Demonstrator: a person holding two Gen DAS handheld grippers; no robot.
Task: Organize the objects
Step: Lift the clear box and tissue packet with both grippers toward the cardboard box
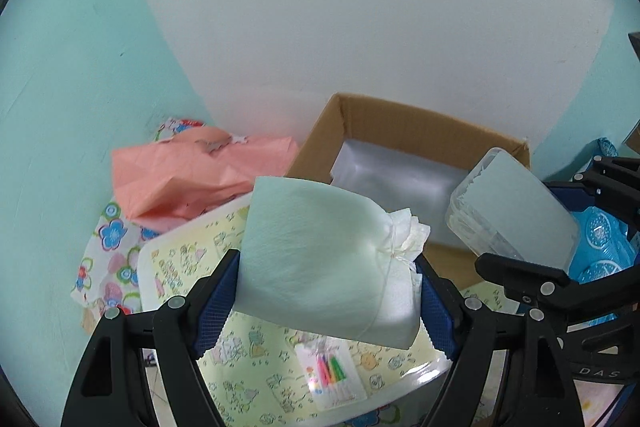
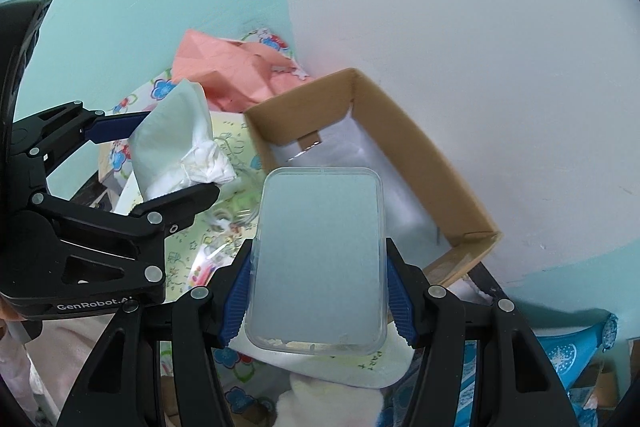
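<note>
My left gripper is shut on a pale green and white napkin bundle tied with thread, held above a yellow patterned sheet. It also shows in the right wrist view. My right gripper is shut on a clear plastic container, held in front of an open cardboard box. The container and the box also show in the left wrist view. The box holds a clear plastic item.
Pink paper and floral wrapping lie at the back left by the wall corner. A pack of coloured candles lies on the yellow sheet. Blue patterned plastic is at the right.
</note>
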